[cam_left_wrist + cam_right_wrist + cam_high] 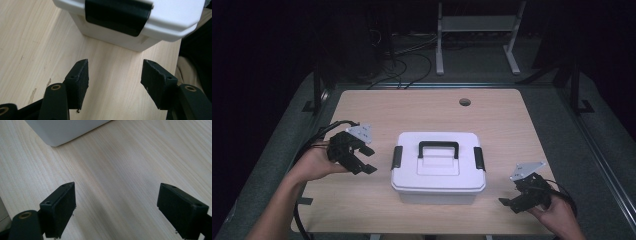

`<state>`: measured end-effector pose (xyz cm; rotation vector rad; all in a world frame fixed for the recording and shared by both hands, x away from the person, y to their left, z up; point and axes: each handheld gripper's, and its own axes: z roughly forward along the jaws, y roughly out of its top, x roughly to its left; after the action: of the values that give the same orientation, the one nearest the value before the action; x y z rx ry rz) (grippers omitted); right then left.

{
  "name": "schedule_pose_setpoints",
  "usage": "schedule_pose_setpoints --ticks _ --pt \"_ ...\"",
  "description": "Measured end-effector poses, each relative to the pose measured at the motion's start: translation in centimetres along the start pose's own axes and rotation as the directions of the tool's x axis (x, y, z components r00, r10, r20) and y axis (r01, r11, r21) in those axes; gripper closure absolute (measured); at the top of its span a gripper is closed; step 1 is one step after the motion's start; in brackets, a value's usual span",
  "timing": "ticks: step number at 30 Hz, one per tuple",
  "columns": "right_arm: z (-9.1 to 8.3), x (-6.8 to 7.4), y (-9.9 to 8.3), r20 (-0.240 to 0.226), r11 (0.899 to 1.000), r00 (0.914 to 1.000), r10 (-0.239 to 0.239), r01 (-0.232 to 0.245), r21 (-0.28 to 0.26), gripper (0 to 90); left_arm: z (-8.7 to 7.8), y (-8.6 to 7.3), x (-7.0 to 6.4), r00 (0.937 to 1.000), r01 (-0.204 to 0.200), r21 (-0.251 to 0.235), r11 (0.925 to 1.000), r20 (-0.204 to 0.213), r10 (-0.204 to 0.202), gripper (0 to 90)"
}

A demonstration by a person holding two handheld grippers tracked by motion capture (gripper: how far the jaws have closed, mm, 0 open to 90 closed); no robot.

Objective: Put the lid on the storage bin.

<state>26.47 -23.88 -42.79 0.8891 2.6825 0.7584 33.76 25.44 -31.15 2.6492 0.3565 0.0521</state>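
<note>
A white plastic box [438, 167] with a black carry handle [438, 148] and a black latch on each side stands shut in the middle of the table. My left gripper [366, 161] hovers just left of it, open and empty, pointing at the left latch [117, 15]. In the left gripper view the box [175, 20] is close ahead of the jaws. My right gripper [511, 203] is near the front right corner, open and empty, a little way from the box. A corner of the box [62, 130] lies at the top left of the right gripper view.
The light wooden table [422, 112] has a round cable hole [465, 102] at the back right. Cables and a white metal frame [477, 30] lie on the floor beyond the far edge. Bare table surrounds the box on all sides.
</note>
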Motion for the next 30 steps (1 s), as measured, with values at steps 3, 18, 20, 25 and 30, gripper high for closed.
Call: schedule_pose_setpoints --ticks 3,18,20,25,30 --pt "0.0 0.0 0.0 0.000 1.000 1.0000 0.004 -0.004 0.002 14.8 0.1 -0.6 0.0 1.0000 0.010 -0.001 1.0000 0.000 -0.010 38.3" --pt "0.1 0.0 -0.1 -0.001 1.000 1.0000 0.007 -0.007 0.006 14.8 1.7 -4.1 -0.2 0.9982 0.060 -0.014 0.9981 0.004 -0.060 36.5" --pt "0.1 -0.1 -0.1 0.000 1.000 1.0000 0.004 -0.004 0.007 14.8 2.0 -4.6 -0.2 0.9975 0.070 -0.015 0.9974 0.006 -0.070 36.3" --pt "0.2 -0.1 -0.2 -0.004 1.000 0.9999 0.009 -0.009 0.006 14.8 2.4 -5.5 -0.3 0.9964 0.085 -0.025 0.9961 0.009 -0.084 35.7" --pt "0.2 -0.1 -0.2 -0.004 1.000 1.0000 0.009 -0.009 0.006 14.8 2.6 -6.2 -0.3 0.9954 0.096 -0.027 0.9951 0.007 -0.095 34.9"
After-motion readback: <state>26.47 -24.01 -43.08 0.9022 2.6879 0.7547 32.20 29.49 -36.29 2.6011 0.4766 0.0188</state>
